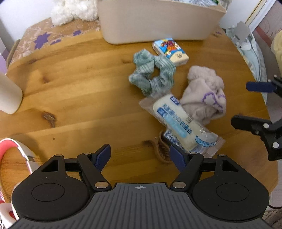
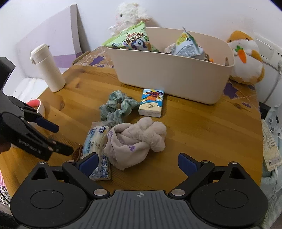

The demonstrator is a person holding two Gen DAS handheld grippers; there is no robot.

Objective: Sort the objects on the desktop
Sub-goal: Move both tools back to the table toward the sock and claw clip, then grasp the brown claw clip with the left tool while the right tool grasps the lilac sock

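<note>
On the wooden table [image 1: 70, 98] lie a green scrunchie [image 1: 151, 72], a tissue pack [image 1: 170, 51], a pale fluffy sock [image 1: 206, 98] and a wrapped white snack [image 1: 176, 121] resting on a blue-patterned packet [image 1: 169, 139] and a brown hair tie [image 1: 161, 149]. My left gripper [image 1: 141, 156] is open and empty, just short of the snack. My right gripper [image 2: 139, 163] is open, with the sock [image 2: 137, 139] lying just ahead of its fingers. The beige bin [image 2: 172, 77] stands behind, holding snack bags. The scrunchie [image 2: 118, 107] and tissue pack [image 2: 151, 102] sit before the bin.
A white flask [image 2: 49, 68] stands at the table's left side, next to a pink-and-white object [image 2: 37, 104]. A hamster plush [image 2: 246, 58] sits right of the bin and a white plush [image 2: 130, 14] behind it. The left gripper [image 2: 61, 141] shows at the right wrist view's left.
</note>
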